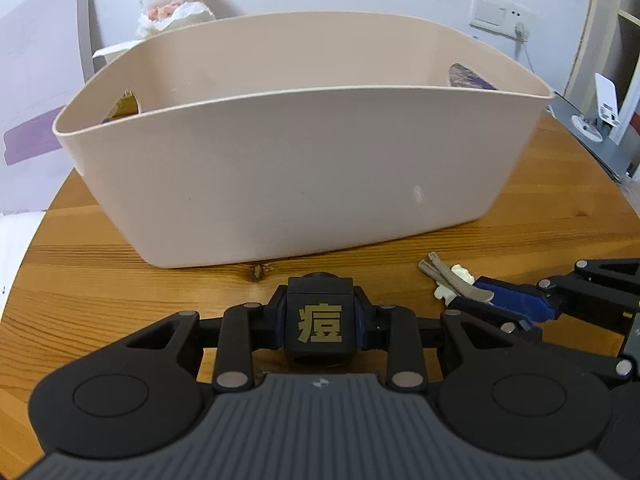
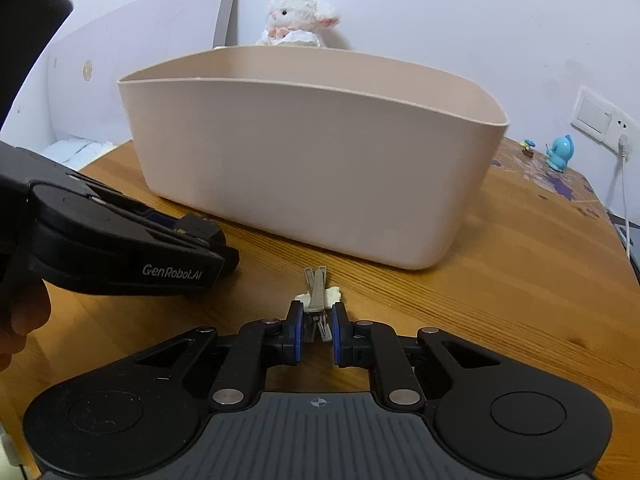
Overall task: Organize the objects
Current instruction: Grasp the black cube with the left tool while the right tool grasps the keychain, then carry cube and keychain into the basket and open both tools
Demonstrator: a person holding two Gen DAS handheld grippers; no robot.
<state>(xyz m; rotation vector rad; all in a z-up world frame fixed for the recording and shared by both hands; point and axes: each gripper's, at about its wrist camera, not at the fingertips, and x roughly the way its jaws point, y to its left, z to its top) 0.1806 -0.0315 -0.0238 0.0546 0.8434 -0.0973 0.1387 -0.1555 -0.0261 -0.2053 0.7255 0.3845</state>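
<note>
The wooden table [image 2: 520, 280] carries a beige bin [image 2: 312, 168]. The left gripper [image 1: 319, 320] is closed on a black box [image 1: 319, 326] just before the bin. The right gripper [image 2: 316, 334] stands open around a hair clip [image 2: 318, 294] lying on the table. Step in hand, as judged: pickup. Next: close on the clip, lift both over the rim.
</note>
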